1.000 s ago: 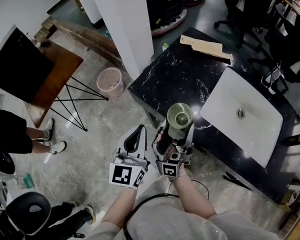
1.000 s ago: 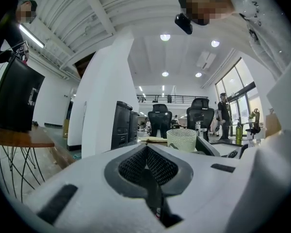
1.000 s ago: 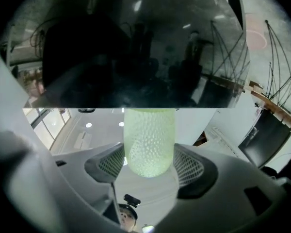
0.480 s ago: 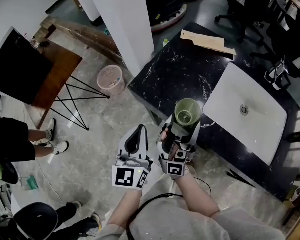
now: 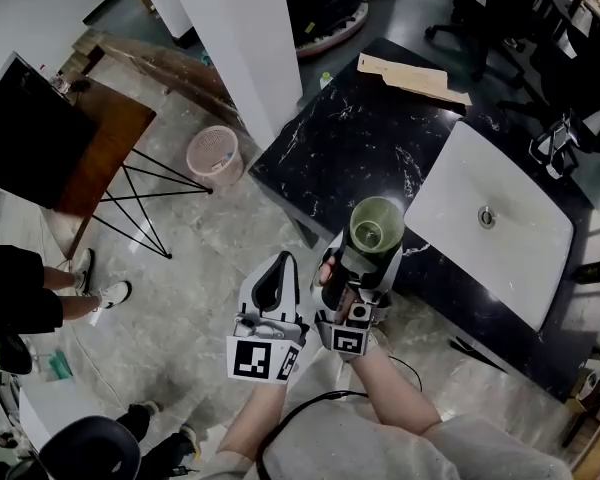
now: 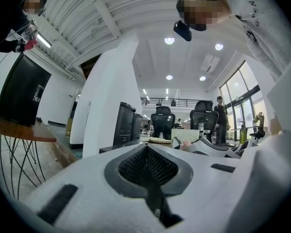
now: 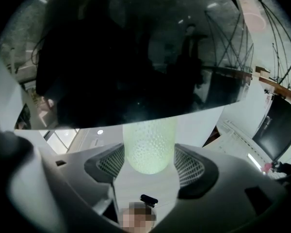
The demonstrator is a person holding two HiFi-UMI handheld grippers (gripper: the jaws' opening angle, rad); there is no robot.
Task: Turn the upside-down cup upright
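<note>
A pale green dimpled cup (image 5: 373, 230) is held in my right gripper (image 5: 358, 268), its open mouth facing up toward the head camera, over the near edge of the black marble counter (image 5: 360, 138). In the right gripper view the cup (image 7: 149, 143) sits between the two pads, which press on its sides. My left gripper (image 5: 275, 283) hangs beside it to the left, over the floor, with its jaws closed together and nothing in them. In the left gripper view the left gripper (image 6: 146, 165) shows its dark pads meeting.
A white rectangular sink (image 5: 485, 223) is set in the counter to the right. A cardboard piece (image 5: 410, 76) lies at the counter's far end. A white pillar (image 5: 235, 38), a pink waste basket (image 5: 213, 153) and a wooden table (image 5: 90, 158) stand left. A person's feet (image 5: 100, 293) are at far left.
The right gripper with the cup has shifted slightly right and tilted, so the cup's mouth faces the camera more squarely. The left gripper has barely moved.
</note>
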